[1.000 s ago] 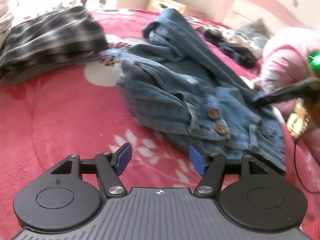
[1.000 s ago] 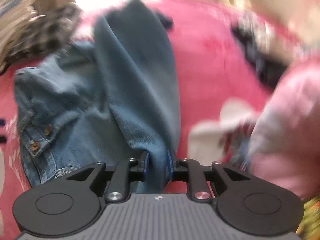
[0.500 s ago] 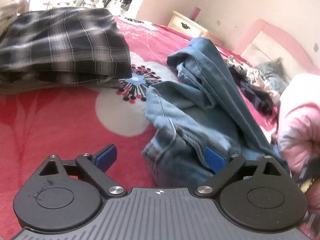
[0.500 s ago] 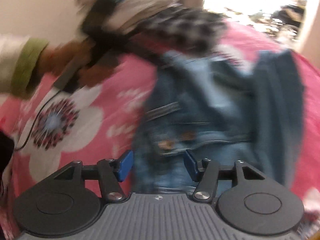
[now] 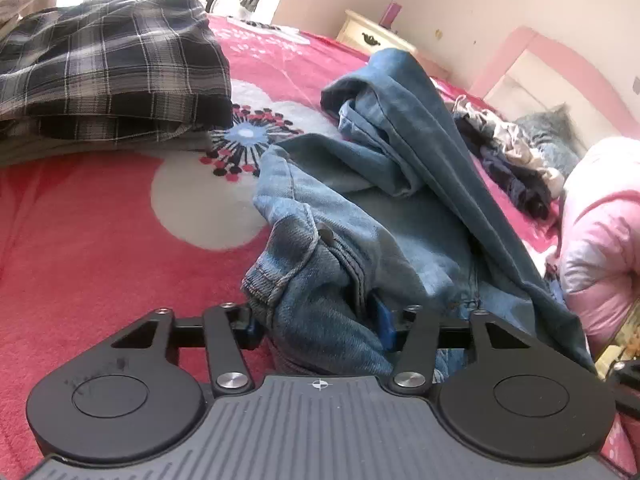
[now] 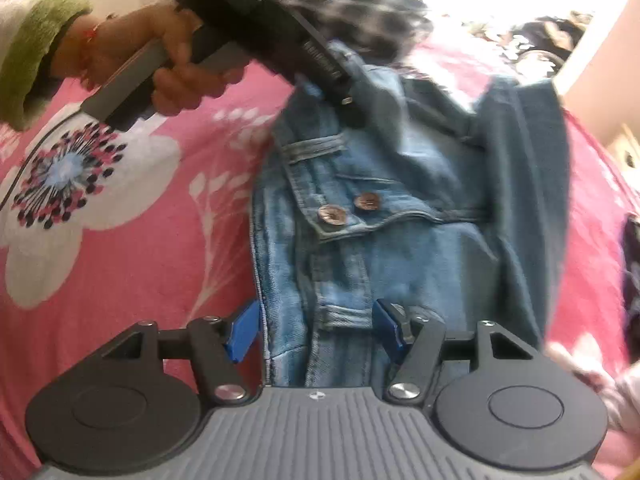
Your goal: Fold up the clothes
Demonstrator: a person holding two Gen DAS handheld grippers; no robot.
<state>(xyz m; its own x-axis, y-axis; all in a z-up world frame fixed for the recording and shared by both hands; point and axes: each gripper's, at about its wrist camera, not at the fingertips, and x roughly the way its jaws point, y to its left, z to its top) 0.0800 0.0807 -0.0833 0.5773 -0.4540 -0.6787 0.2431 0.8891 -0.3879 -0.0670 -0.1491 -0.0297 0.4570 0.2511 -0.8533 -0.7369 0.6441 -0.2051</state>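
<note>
Your left gripper [image 5: 318,326] has moved in and now pinches the jeans' [image 5: 384,216] waistband; a second ago it was spread short of them. Your right gripper [image 6: 314,330] has dropped the leg and straddles the waist, spread. Jeans lie rumpled on the bed [image 5: 100,220].

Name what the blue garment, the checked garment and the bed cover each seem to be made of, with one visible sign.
Blue garment: faded denim, judging by the twill weave, stitched seams and metal buttons. Checked garment: thin woven cloth, perhaps cotton; the plaid runs through the weave. Bed cover: plush fleece, apparently; its surface looks soft, matt and fuzzy, with a printed flower pattern.
</note>
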